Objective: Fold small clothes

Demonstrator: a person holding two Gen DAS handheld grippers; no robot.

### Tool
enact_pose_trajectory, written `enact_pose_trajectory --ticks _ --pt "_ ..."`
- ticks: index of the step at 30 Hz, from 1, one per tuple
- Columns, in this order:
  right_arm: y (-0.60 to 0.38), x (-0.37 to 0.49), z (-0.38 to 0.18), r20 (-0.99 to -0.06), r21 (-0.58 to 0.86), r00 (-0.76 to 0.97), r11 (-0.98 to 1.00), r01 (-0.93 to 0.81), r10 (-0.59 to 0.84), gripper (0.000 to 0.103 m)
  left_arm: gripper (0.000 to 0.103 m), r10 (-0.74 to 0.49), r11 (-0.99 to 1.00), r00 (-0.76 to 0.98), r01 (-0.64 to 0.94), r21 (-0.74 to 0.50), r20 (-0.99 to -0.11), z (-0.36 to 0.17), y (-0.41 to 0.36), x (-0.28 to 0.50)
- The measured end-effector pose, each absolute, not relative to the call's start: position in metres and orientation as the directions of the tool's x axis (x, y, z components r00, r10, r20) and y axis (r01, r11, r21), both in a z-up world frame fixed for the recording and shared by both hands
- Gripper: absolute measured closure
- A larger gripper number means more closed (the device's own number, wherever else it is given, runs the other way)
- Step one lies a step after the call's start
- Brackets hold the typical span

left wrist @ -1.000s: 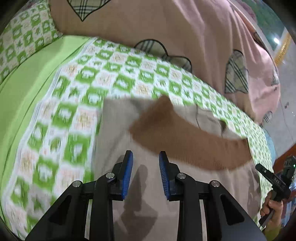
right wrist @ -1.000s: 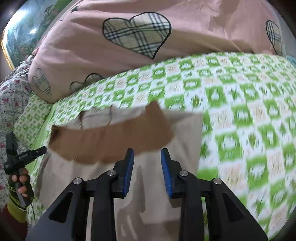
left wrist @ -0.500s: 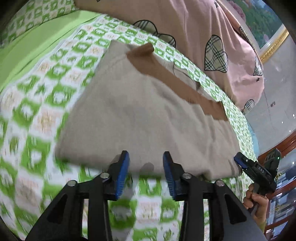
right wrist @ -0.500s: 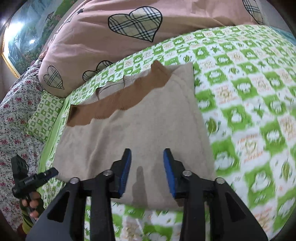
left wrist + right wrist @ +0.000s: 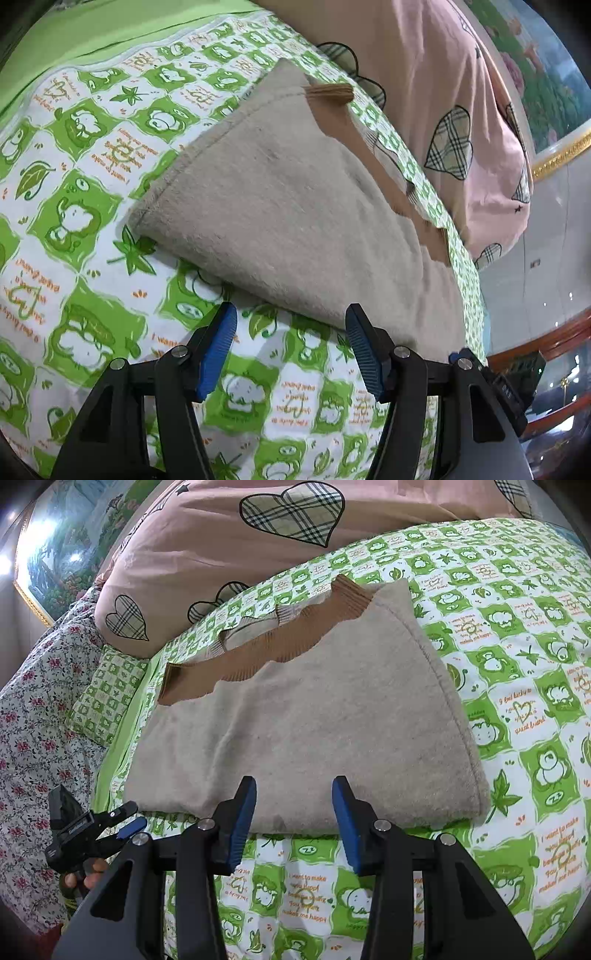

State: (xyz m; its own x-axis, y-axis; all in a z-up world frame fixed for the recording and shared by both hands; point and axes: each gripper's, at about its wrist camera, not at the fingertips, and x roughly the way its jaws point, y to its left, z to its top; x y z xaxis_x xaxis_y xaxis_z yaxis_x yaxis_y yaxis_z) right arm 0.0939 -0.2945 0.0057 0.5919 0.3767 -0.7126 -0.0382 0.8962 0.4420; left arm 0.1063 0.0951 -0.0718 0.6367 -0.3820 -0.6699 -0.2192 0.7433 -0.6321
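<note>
- Left gripper (image 5: 291, 343): jaws spread wide, nothing between the blue pads, held low and pointing forward.
- Right gripper (image 5: 294, 814): jaws likewise apart and empty, level with the left.

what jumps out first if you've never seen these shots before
A beige fleece garment lies folded flat in the middle of a loud green-and-white cartoon bedsheet, with a brown ribbed band along its far edge. Behind it bulges a pink quilt with plaid hearts. In the foreground the right tongs and left tongs hang open at the garment's near edge, holding nothing.
</note>
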Motion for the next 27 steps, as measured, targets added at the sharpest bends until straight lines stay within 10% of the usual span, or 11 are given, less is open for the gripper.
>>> enact_pose_trajectory --ticks 13,18,27 --pt "-0.289 0.114 0.007 -0.711 0.451 0.578 0.890 -0.063 0.401 0.058 0.047 -0.265 0.733 0.709 -0.292 -0.614 -0.654 -0.071 0.120 0.157" --pt "-0.286 0.140 0.008 -0.703 0.468 0.565 0.879 -0.090 0.432 0.058 0.086 -0.237 0.721 0.722 -0.318 -0.616 -0.649 -0.070 0.130 0.174" --pt "-0.289 0.183 0.020 -0.643 0.574 0.527 0.805 -0.149 0.556 0.058 0.096 -0.253 0.876 0.805 -0.045 -0.481 -0.536 0.011 0.050 0.172"
